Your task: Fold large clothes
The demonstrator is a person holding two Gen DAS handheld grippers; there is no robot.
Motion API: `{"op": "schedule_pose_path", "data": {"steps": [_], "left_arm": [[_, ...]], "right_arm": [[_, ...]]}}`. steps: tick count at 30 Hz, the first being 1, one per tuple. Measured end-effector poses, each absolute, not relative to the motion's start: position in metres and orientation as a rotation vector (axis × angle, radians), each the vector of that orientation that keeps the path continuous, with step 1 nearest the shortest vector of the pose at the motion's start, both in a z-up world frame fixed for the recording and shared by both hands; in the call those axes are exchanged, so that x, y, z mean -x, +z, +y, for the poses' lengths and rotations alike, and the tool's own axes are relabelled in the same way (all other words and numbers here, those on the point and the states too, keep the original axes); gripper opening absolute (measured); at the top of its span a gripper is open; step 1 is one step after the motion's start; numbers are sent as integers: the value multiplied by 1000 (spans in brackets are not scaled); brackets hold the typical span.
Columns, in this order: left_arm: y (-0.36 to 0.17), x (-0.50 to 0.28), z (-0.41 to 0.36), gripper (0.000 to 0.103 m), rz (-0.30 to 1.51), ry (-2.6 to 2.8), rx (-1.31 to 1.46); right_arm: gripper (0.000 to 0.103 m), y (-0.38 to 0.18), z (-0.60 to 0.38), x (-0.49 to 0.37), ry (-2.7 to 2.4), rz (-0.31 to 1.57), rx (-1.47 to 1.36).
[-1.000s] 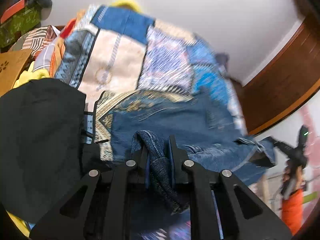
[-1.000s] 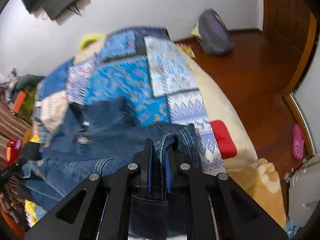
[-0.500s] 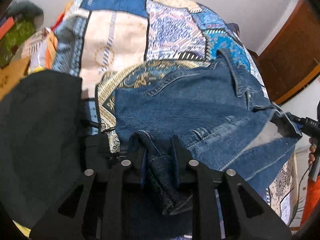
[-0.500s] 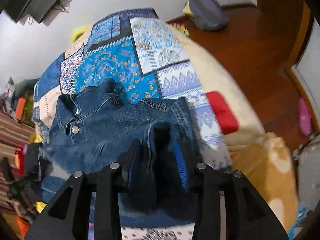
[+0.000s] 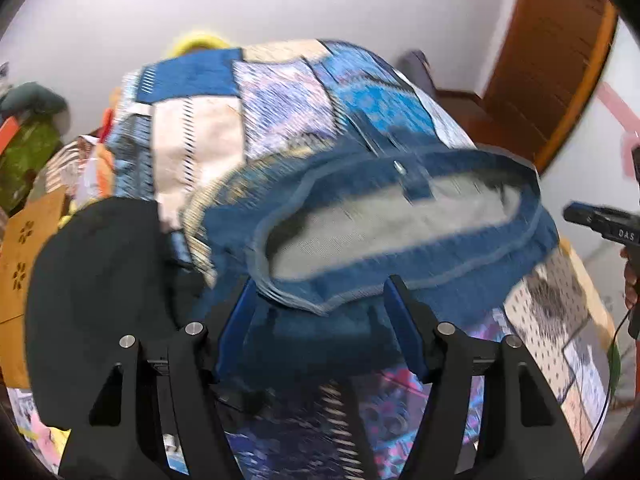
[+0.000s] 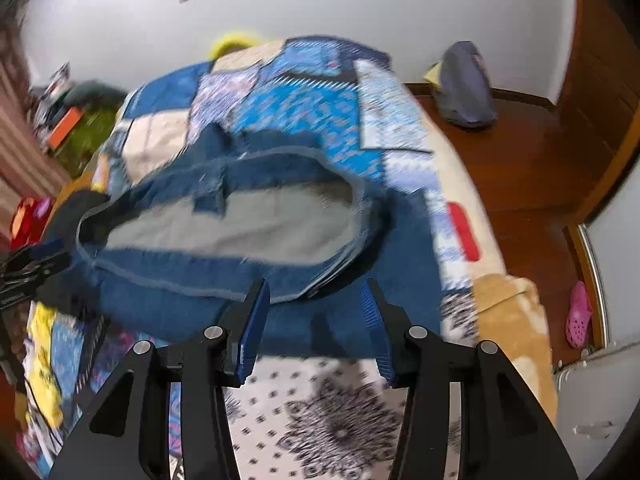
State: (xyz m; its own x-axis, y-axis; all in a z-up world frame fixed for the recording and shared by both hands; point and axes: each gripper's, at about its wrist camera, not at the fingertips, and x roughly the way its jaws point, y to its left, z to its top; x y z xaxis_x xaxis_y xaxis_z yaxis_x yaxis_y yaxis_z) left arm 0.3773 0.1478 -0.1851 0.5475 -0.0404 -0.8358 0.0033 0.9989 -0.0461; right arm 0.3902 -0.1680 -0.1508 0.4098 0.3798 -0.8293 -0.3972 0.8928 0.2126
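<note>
Across the bed [image 6: 460, 184], a patchwork quilt [image 5: 280, 104] in blues, creams and purples covers nearly the whole surface. On top of it lies the denim jacket [image 5: 400, 276], toward the near end of the bed, its hem turned back so the pale grey lining [image 6: 240, 220] shows as a long oval ringed by blue seams. Motion blur softens the cloth in both views. Beside the jacket on the left sits a black garment [image 5: 100, 280], touching the quilt and partly under the camera's frame.

Left hand-held gripper [image 5: 320, 320] is released, its blue-padded fingers spread wide, with the jacket's folded edge lying between and just beyond them; whether the pads touch denim I cannot tell. Right hand-held gripper [image 6: 316, 320] is likewise spread apart, poised over the jacket's near corner, with black-and-white patterned quilt beneath it.

Off the bed, a purple-grey bag [image 6: 464, 88] rests on the wooden floor [image 6: 520, 168] by the wall, and a pink clog [image 6: 578, 316] lies near the door track
</note>
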Motion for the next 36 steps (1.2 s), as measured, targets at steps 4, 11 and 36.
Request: {"op": "schedule_pose_path", "data": {"steps": [4,11,36], "left_arm": [[-216,-380,126,65,1047,-41,-24],[-251,-416,127,65,1047,-3,26],[-191,-454,165,63,890,138,43]], "right_arm": [[44,-176,-141,-381,536,1084,74],[45,-208,-102,-396,532,1085,155],[45,-161,-43,-426,567,929,148]]}}
